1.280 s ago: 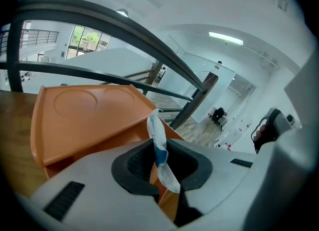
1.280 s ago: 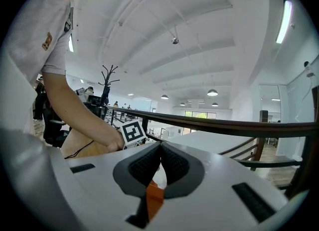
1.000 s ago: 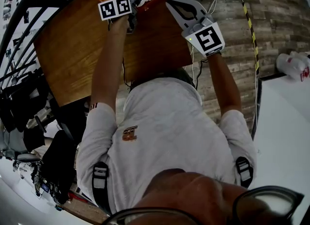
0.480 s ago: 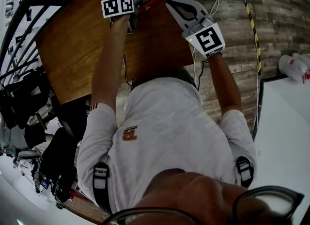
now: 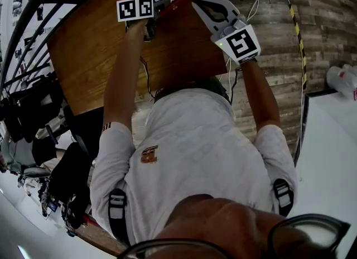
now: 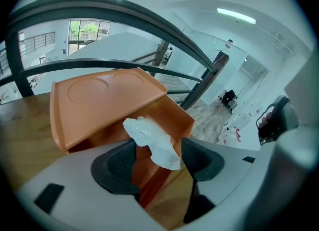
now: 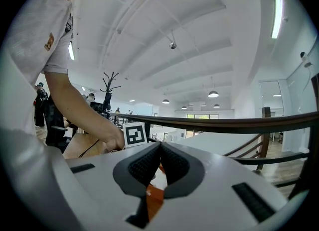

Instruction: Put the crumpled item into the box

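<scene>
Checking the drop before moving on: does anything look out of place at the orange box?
The crumpled white item isn't clearly inside the orange box: it sits at the near rim, between the left gripper's jaws, which have just been opening and don't press it. Nothing else stands out.

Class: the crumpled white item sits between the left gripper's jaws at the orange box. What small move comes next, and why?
Probably ease the left gripper back from the open orange box. Its jaws have just been opening and stand apart, leaving the crumpled white tissue loose between them over the box.
</scene>
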The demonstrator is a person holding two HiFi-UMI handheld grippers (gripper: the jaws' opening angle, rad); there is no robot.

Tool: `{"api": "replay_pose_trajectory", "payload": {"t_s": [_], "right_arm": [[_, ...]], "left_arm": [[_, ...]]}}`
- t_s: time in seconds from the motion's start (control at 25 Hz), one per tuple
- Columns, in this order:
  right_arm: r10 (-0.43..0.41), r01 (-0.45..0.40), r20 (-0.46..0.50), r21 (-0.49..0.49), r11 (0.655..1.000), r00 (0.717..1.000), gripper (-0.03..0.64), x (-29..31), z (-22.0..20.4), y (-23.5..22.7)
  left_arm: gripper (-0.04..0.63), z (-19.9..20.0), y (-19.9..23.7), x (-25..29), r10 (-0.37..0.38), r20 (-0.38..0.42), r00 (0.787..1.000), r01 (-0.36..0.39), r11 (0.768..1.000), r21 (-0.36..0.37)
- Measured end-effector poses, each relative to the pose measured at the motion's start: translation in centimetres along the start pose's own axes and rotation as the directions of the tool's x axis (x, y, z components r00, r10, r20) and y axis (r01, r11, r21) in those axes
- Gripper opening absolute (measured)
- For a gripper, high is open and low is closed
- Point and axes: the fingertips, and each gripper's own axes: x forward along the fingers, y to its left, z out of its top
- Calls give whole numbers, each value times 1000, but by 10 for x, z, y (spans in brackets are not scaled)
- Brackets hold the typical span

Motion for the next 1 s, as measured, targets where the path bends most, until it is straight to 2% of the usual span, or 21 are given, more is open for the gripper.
{"api": "replay_pose_trajectory", "payload": {"t_s": [0.24, 0.48, 0.68, 0.8, 1.0], "right_arm": [[3, -3, 5, 4, 1000, 1000, 32, 9, 3, 2], [24, -24, 1, -33, 999, 1000, 32, 16, 8, 17], [21, -21, -13, -17, 1000, 1000, 32, 20, 11, 29], [23, -23, -14, -5, 1000, 1000, 32, 22, 15, 37], [34, -34, -6, 23, 999, 999, 32, 29, 25, 52]], "left_arm": [[285, 0, 5, -19, 2, 33, 999, -3, 1000, 4], [285, -3, 14, -40, 10, 84, 996, -10, 1000, -2], [285, 0, 7, -62, -23, 191, 981, 18, 999, 27], [285, 7, -8, -83, -79, 297, 951, 63, 996, 63], [279, 21, -38, -126, -200, 481, 853, 131, 976, 174]]}}
